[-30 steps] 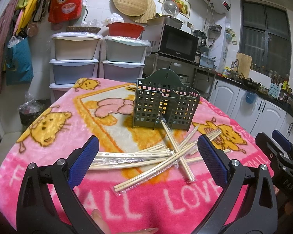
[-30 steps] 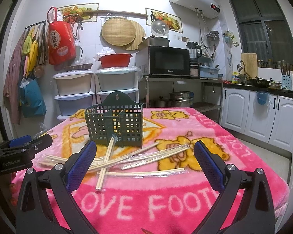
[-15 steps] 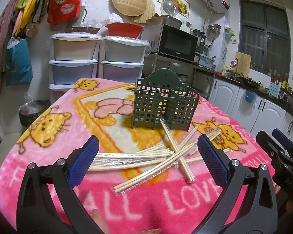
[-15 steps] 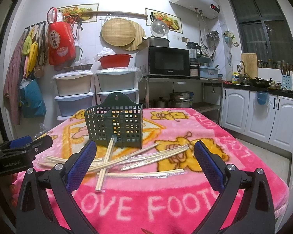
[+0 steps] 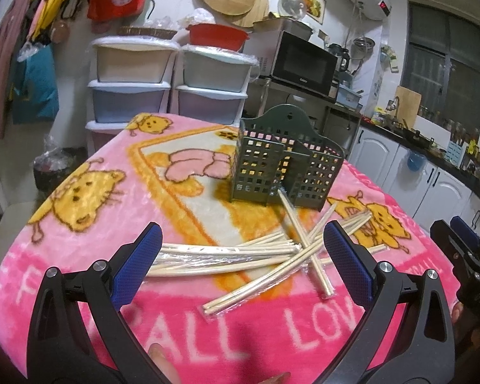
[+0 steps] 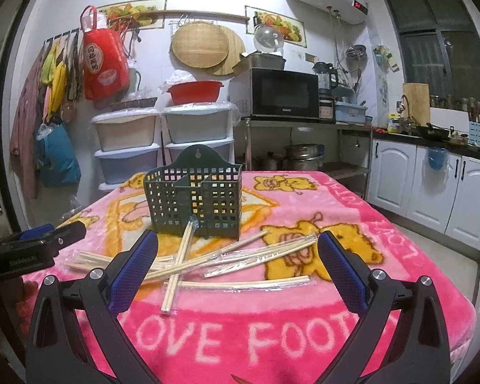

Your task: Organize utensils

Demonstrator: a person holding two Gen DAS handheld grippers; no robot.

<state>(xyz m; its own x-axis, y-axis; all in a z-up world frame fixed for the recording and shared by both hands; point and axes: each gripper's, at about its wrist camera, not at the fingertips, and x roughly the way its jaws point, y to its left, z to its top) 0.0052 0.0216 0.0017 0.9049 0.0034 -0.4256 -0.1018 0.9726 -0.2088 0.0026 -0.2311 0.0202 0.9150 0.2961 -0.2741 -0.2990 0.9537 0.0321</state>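
On the left, the left tongs (image 5: pixel 241 265) are hovering wide open over the near edge of the table (image 5: pixel 89 192), holding nothing. Just ahead of them, a loose heap of plastic-wrapped chopsticks (image 5: pixel 265 252) is lying crisscrossed on the pink cartoon blanket (image 6: pixel 352 211), several pairs overlapping. Behind the heap, the dark green slotted holder (image 5: pixel 284 172) is standing upright and looking empty, with one pair leaning against its base. On the right, the right tongs (image 6: pixel 236 268) are likewise gaping wide and empty. Because the slick wrappers are lying crossed, closing on one pair is likely dragging its neighbours along, and a knock could be tipping the light holder over.
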